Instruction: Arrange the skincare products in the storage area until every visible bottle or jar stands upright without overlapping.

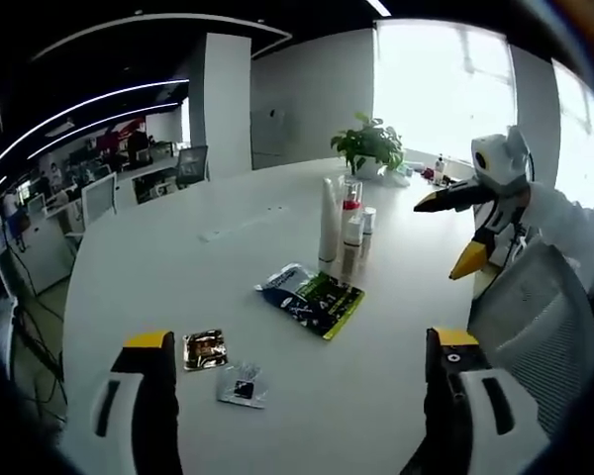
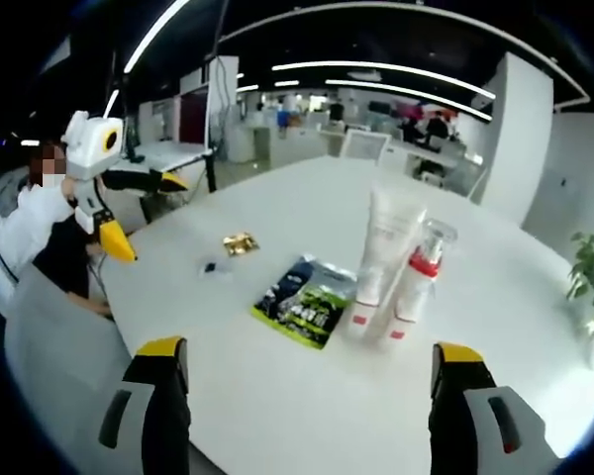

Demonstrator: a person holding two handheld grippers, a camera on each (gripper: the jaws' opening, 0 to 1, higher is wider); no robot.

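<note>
White office surface (image 2: 277,396) carrying upright tubes and bottles (image 2: 396,267) clustered at 1 o'clock. Probably light, slick, tippy; best gripped low on the body. Left gripper (image 1: 302,356), right gripper (image 2: 312,366): jaws apart, empty.

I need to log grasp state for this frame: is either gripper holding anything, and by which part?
Nothing is held. The left gripper and right gripper are both open over the white table, short of the upright tubes.
</note>
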